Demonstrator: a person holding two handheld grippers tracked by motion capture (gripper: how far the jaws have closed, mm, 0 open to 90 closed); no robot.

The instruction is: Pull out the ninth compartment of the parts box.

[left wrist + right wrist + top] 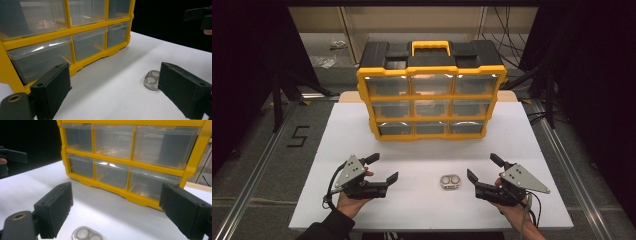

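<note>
Left gripper [385,167]: hand-held, near table edge, jaws spread wide, nothing between them. Right gripper [482,166]: hand-held, opposite side, jaws equally wide apart, empty.

Small metal two-well case [449,182]: lies flat on the white table [412,210] between the grippers, nearer the right one, touching neither; long axis runs left to right in the high view; two round windows face up. No lettering legible.

Yellow-and-black drawer organiser [431,90]: upright at the far side, nine clear drawers fronting the person, carry handle on top; no brand readable.

Floor mark "5" [298,136]: left of table.
</note>
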